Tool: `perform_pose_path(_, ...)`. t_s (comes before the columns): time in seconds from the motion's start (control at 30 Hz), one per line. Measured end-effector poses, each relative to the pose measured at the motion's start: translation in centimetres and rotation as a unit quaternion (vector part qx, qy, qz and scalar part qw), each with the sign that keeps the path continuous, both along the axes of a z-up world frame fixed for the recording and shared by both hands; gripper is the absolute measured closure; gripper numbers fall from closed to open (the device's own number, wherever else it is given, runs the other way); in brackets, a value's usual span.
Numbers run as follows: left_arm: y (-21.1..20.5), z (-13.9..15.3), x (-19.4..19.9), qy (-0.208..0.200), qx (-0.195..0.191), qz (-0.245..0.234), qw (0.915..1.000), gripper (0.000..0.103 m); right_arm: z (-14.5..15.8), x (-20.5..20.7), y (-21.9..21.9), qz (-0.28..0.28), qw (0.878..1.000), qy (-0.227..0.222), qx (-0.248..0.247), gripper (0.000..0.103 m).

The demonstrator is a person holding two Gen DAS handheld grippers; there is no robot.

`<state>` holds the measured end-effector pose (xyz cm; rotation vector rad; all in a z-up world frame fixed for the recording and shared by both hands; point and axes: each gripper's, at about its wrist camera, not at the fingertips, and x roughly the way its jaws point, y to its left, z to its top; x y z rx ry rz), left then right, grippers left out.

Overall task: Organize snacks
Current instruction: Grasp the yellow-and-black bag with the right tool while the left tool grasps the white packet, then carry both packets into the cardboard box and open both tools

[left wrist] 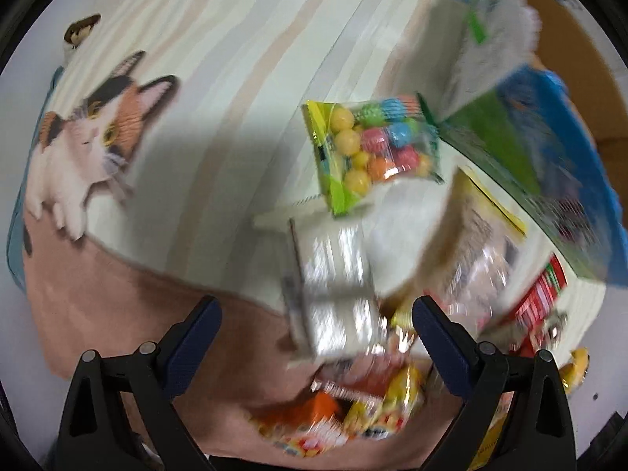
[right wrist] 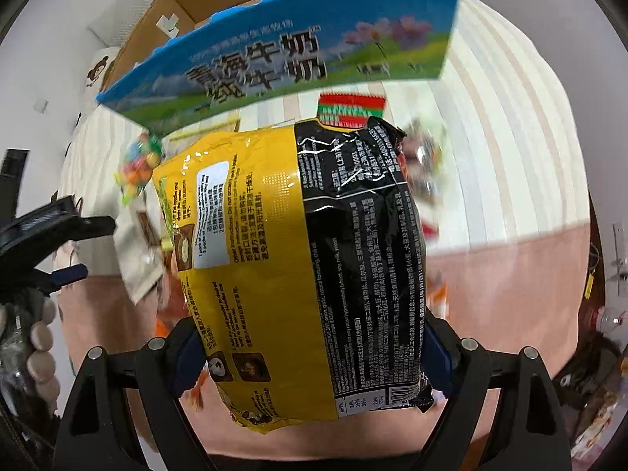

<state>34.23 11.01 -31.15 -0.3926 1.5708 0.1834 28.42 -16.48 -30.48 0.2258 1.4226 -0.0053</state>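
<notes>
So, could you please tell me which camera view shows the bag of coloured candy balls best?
The left wrist view: the bag of candy balls sits near centre, fairly sharp. In the right wrist view it is a small blurred patch at the left.

A cat-print striped blanket [left wrist: 204, 90] carries a gumball bag [left wrist: 373, 145], a silver packet [left wrist: 333, 286] and a milk box [left wrist: 549, 180].

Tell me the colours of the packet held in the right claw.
Yellow and black noodle packet, with small printed text; it shows best in the right wrist view.

My left gripper [left wrist: 316, 322] and right gripper [right wrist: 314, 347] look alike: black triangular arms, silver round screws, dark blue textured finger pads [left wrist: 439, 337].
</notes>
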Motion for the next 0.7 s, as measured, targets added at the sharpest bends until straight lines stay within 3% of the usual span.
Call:
perform_pose_path(0.07, -0.4, -1.5, 0.8, 0.018, 0.013, 0.006, 0.9997, 0.005, 0.1, 1.6, -1.0, 0.011, 1.0, 0.004, 0.002, 0.012)
perform_pose_path(0.2, -1.1, -4.1, 0.9, 0.047, 0.019, 0.011, 0.9987, 0.04, -1.3, 4.2, -1.2, 0.034, 0.999, 0.015, 0.015, 0.012)
perform_pose_path(0.23, -1.2, -4.6, 0.8, 0.05, 0.019, 0.013, 0.9985, 0.043, -1.4, 4.3, -1.3, 0.038, 0.999, 0.016, 0.016, 0.012)
perform_pose_path(0.5, -2.3, -3.2, -3.7, -0.002, 0.051, 0.018, 0.9986, 0.046, -1.8, 5.9, -1.4, 0.062, 0.998, 0.018, 0.027, 0.012)
perform_pose_path(0.7, -4.5, 1.8, -8.8, -0.062, 0.082, -0.037, 0.994, 0.046, 1.6, 4.7, -2.7, 0.056, 0.998, -0.007, 0.04, 0.012)
